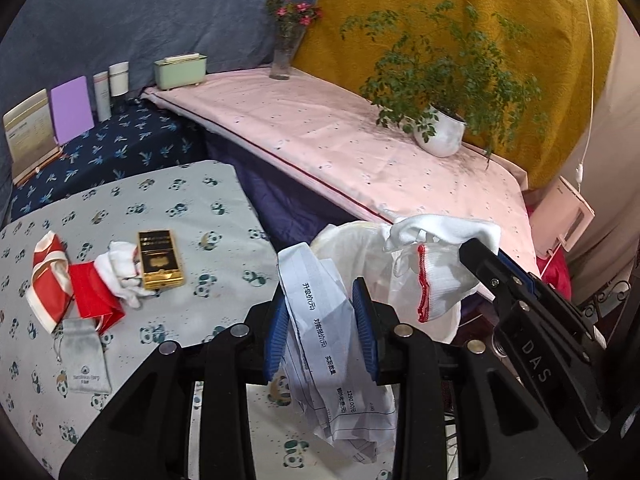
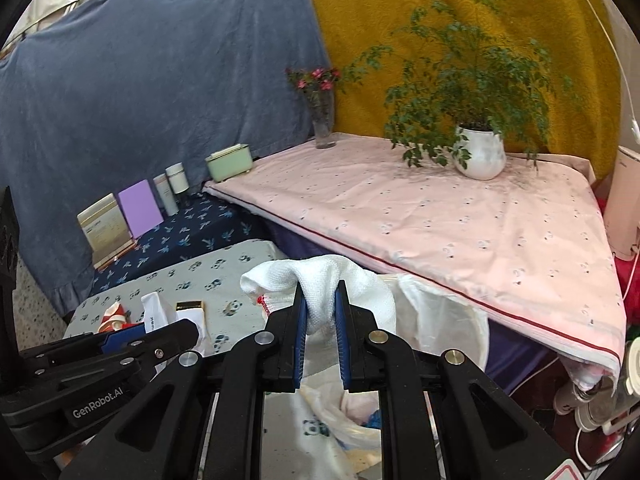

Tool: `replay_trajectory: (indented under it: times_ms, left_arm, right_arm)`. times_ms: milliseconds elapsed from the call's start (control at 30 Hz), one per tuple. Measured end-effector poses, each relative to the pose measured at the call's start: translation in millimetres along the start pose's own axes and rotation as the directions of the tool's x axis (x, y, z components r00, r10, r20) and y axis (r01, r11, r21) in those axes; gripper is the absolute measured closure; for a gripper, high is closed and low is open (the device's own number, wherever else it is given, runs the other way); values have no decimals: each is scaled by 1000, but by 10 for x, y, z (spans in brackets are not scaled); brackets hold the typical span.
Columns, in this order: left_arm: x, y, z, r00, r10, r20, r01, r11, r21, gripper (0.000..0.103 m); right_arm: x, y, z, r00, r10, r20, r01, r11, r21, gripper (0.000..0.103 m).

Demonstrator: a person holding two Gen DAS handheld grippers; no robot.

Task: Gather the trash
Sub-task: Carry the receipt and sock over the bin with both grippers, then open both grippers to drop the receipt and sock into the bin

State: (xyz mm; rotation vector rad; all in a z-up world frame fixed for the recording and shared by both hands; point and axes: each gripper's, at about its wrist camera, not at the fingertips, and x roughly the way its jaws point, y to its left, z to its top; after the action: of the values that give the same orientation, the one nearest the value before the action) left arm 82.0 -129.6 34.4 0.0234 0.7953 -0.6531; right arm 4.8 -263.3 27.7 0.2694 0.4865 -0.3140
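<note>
A crumpled printed paper slip point(image 1: 320, 320) hangs nearest the lens, clenched between the blue pads of the left gripper point(image 1: 325, 322); its loose end trails down below the jaws over the panda-print table point(image 1: 192, 200). Just to the right of that table stands a bin lined with a white bag point(image 1: 360, 248), its mouth open below the pink-covered shelf point(image 1: 340, 140); the right gripper point(image 2: 321, 320) hangs over the bag, its jaws clamped on a white work glove with a red-stitched cuff point(image 2: 320, 280), which droops on both sides of the pads. On the table, left of the bag, lie a second white glove point(image 1: 120, 272), a gold box point(image 1: 160, 258) touching it, a red paper bag point(image 1: 94, 296), a red-and-white scrap point(image 1: 48, 268) and a grey drawstring pouch point(image 1: 84, 360); whether the glove rests partly on the red bag is hard to judge. Beyond the table, a potted plant point(image 1: 440, 136) and a vase of pink flowers point(image 1: 286, 52) stand on the shelf.
</note>
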Motion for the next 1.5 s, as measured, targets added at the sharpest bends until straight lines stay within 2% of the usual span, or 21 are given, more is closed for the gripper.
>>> replay_trajectory:
  times_ms: [533,900,967,1033,1100,1500]
  left_arm:
    - [396,-475,140,998,-56,-37,57,997,48,72]
    - [658,-575,222,996,-74,-58,77,996,49,72]
    - [683,-560,232,996,-66,-56,68,997,42,66]
    - [712,-530,242,997,-58,-56,59,998,30,50]
    - [728,-495,253,998,-43,-49,44,999,29,48]
    - [648,-259,270,999,-10,-37,11,1000,6,46]
  right_arm:
    - [48,-571,-76,998,-65,-13,66,995,71,90]
    - [223,-755,-118,997,-73,-36,76,993,95,88]
    - [257,-761,-112,996,-77,-34,80,992,101,84]
    - [276,-765,-110,997,-75,-26,77,991,110,79]
    - [280,-763,-96,997,-73,-15,74,990,121,68]
    - [318,-609,-31,998,-59,-17,60,993,102,66]
